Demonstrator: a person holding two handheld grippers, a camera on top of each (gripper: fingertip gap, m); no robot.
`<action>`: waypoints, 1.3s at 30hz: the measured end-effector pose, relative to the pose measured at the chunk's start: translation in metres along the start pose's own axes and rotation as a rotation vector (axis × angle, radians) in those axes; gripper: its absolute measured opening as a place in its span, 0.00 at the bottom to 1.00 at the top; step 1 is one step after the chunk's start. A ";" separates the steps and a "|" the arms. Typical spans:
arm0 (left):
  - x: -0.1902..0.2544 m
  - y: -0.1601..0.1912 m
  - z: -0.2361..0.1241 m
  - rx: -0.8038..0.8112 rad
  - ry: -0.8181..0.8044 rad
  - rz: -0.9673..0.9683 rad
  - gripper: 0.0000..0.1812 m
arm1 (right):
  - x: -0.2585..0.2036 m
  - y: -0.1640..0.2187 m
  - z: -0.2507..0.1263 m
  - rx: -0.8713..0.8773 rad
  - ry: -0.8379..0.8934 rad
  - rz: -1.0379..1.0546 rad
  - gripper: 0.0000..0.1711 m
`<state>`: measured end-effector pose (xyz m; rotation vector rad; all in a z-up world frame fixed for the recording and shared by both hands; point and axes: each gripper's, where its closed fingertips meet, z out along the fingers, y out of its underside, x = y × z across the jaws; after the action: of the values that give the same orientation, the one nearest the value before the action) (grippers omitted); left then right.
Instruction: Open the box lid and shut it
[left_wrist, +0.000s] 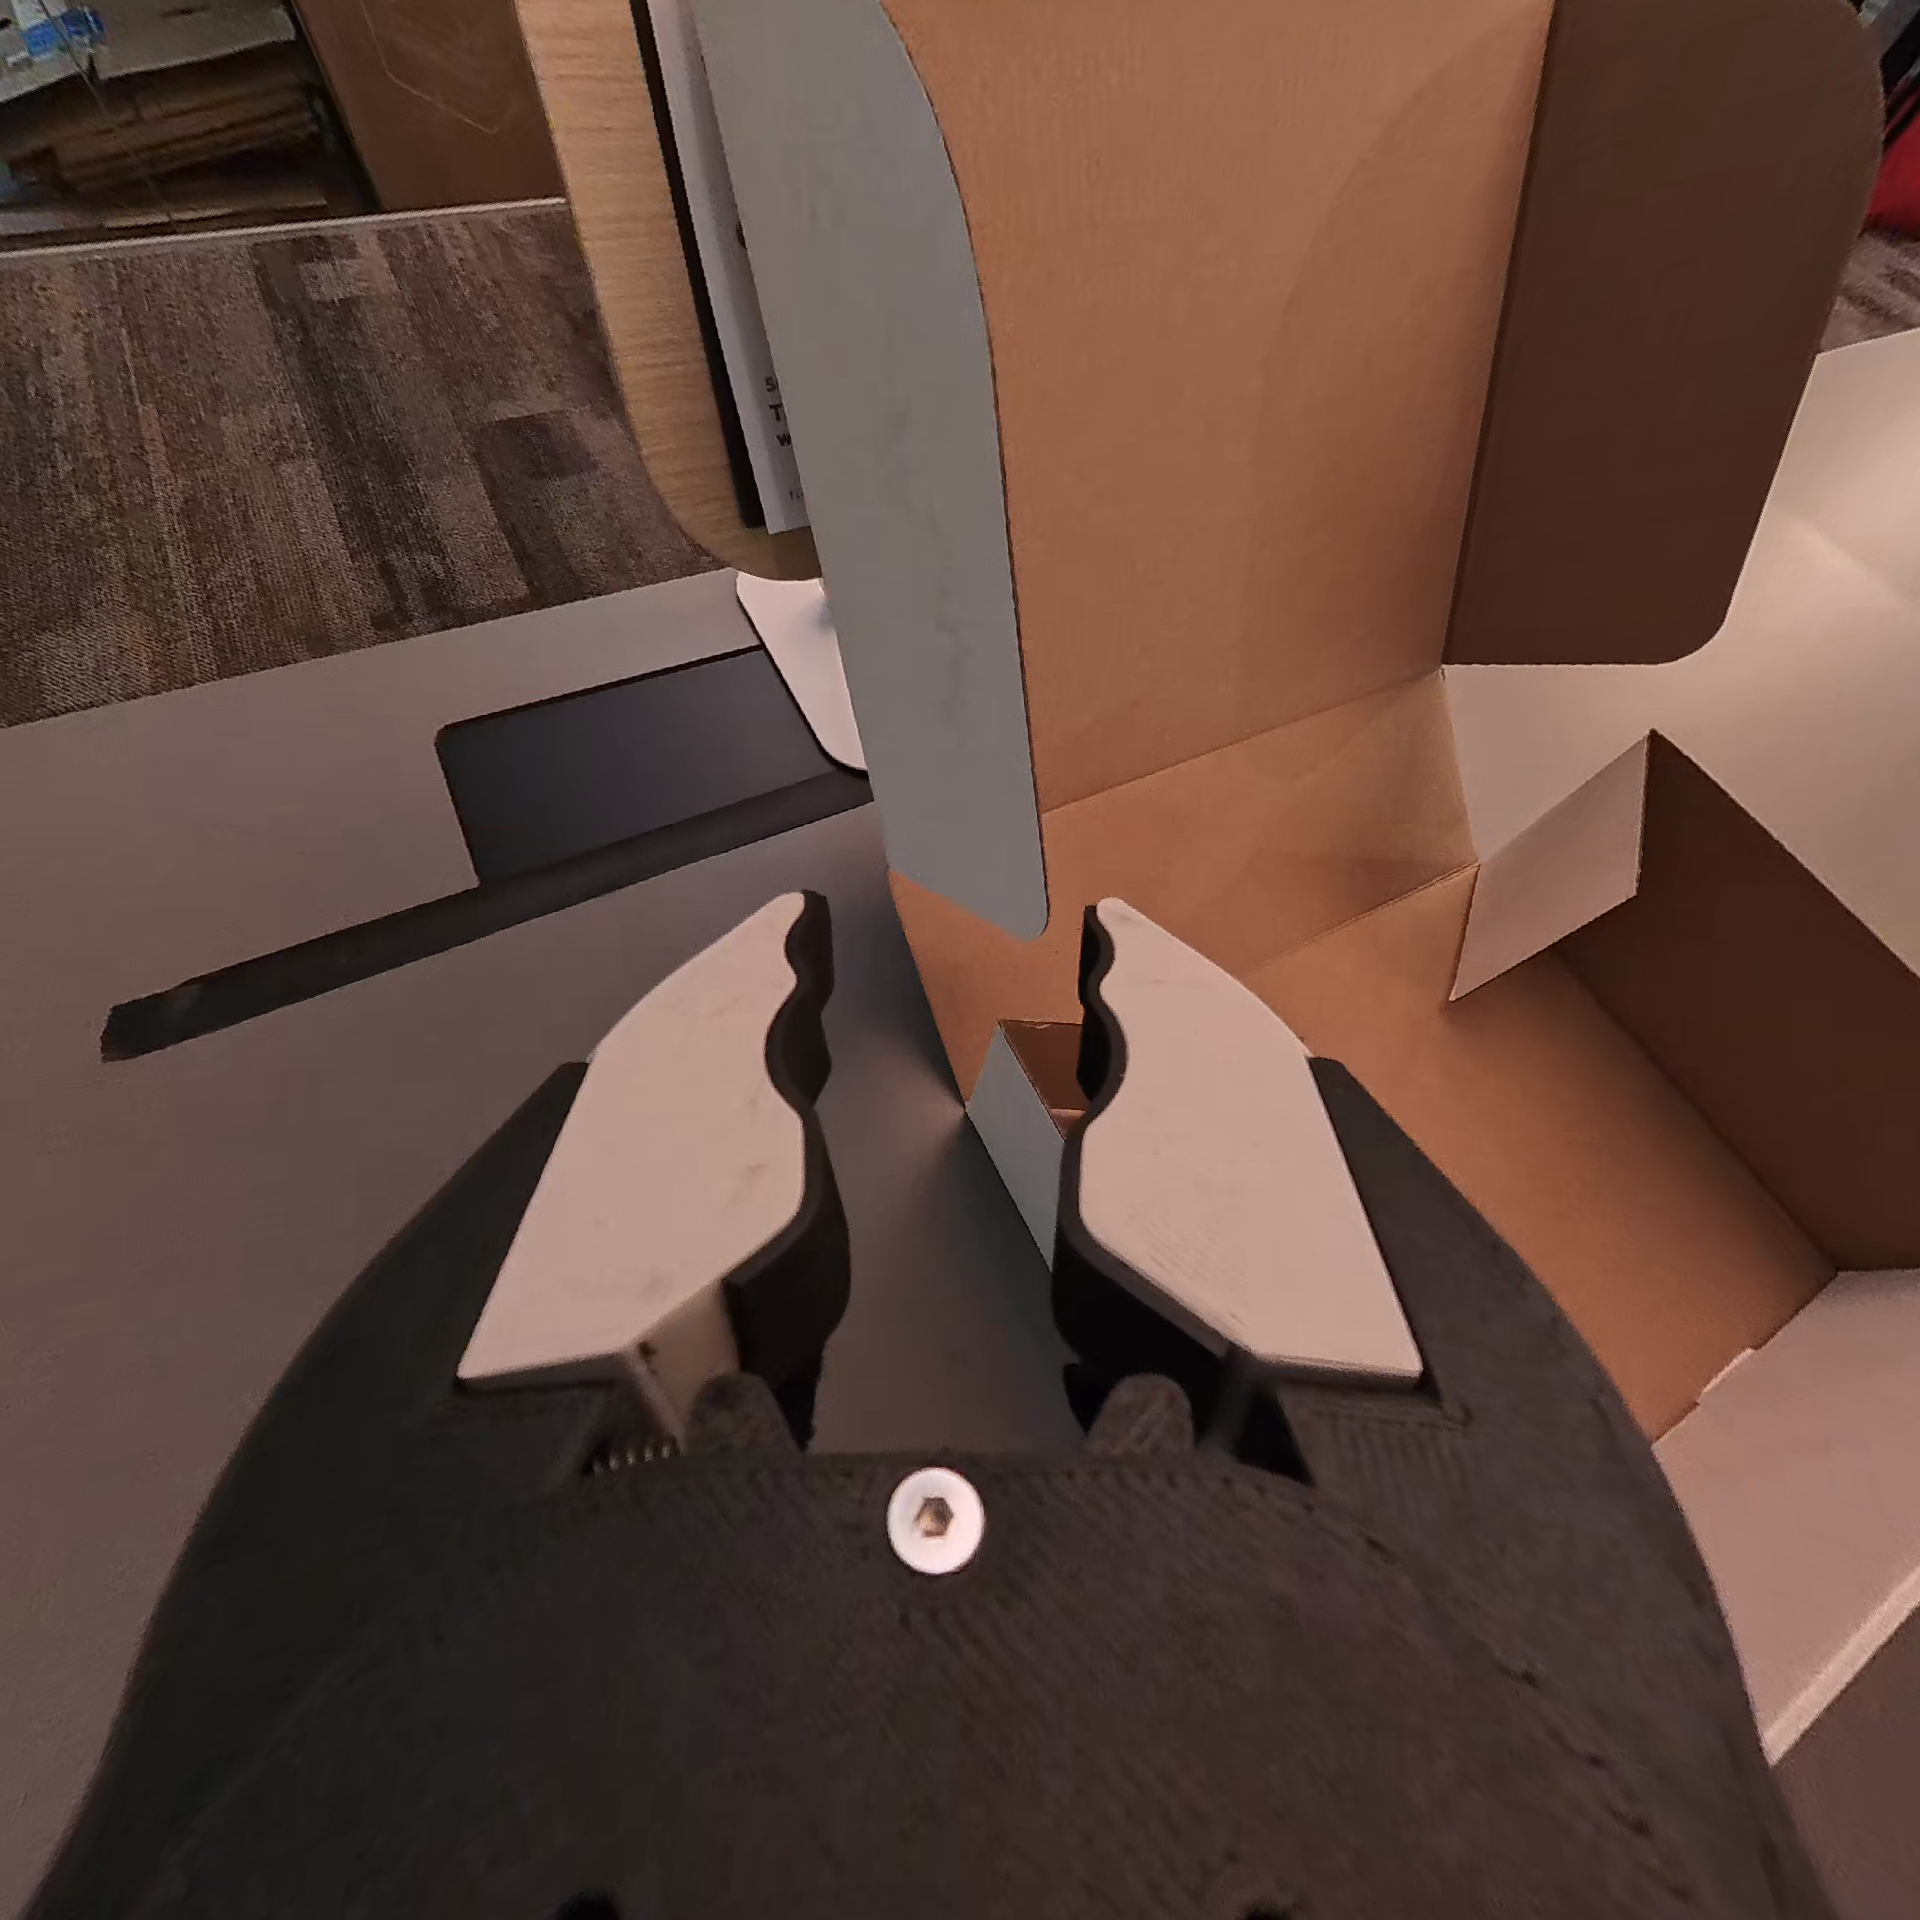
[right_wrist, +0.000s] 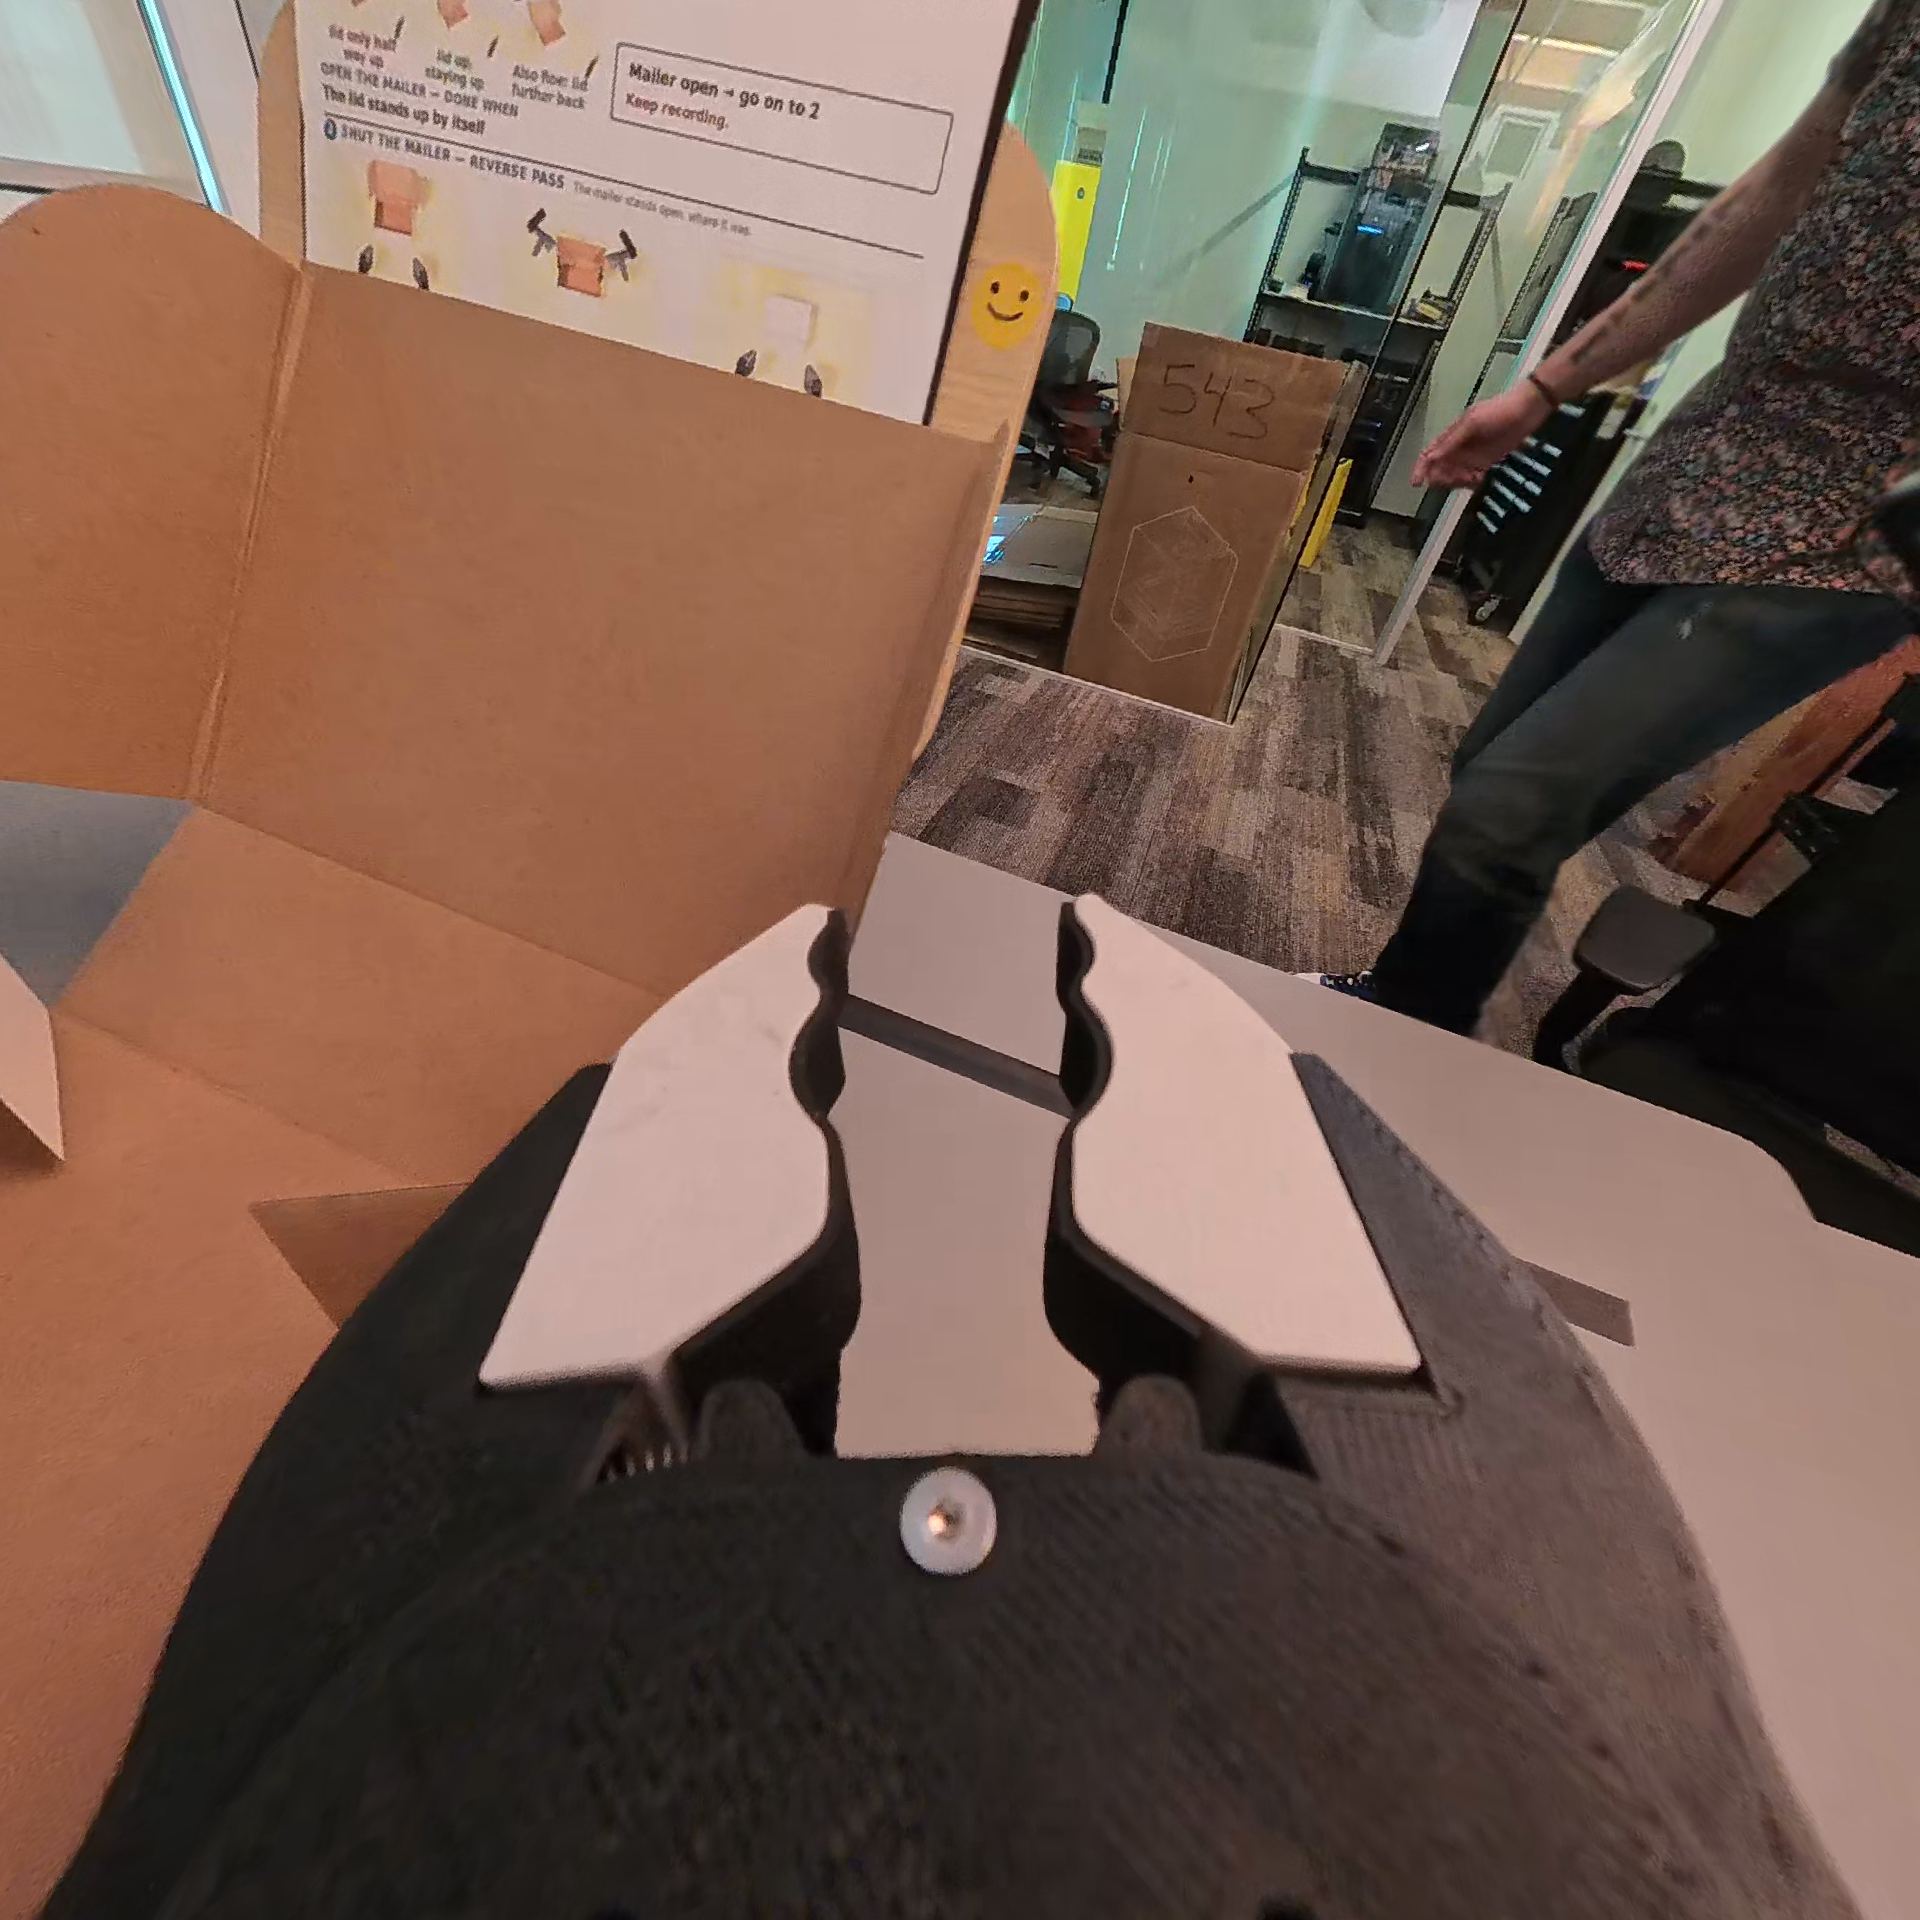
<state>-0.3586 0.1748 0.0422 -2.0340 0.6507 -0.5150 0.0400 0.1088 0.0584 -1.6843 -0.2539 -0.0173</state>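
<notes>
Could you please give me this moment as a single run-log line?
box lid: open, standing upright | box: nothing visible inside | left gripper: jaws open, holding nothing | right gripper: jaws open, holding nothing | phase: lid not yet shut

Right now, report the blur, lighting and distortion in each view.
Left wrist view: dim, warm light; the upright box lid bows from wide-angle distortion; the left gripper is sharp, its near body soft. Right wrist view: brighter; the right gripper is sharp, the instruction sheet slightly blurred.
</notes>
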 end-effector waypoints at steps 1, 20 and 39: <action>0.001 0.001 0.001 -0.005 0.000 0.004 0.25 | -0.002 0.001 0.001 -0.003 -0.005 -0.001 0.23; -0.010 -0.005 0.051 0.081 -0.048 -0.015 0.45 | -0.040 0.039 0.034 -0.142 0.071 -0.031 0.35; 0.011 -0.009 0.085 0.059 0.024 0.151 0.06 | -0.047 0.061 0.046 -0.202 0.044 -0.017 0.37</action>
<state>-0.2983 0.2262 0.0084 -1.9085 0.7870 -0.4647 -0.0016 0.1396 -0.0145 -1.8807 -0.2392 -0.0951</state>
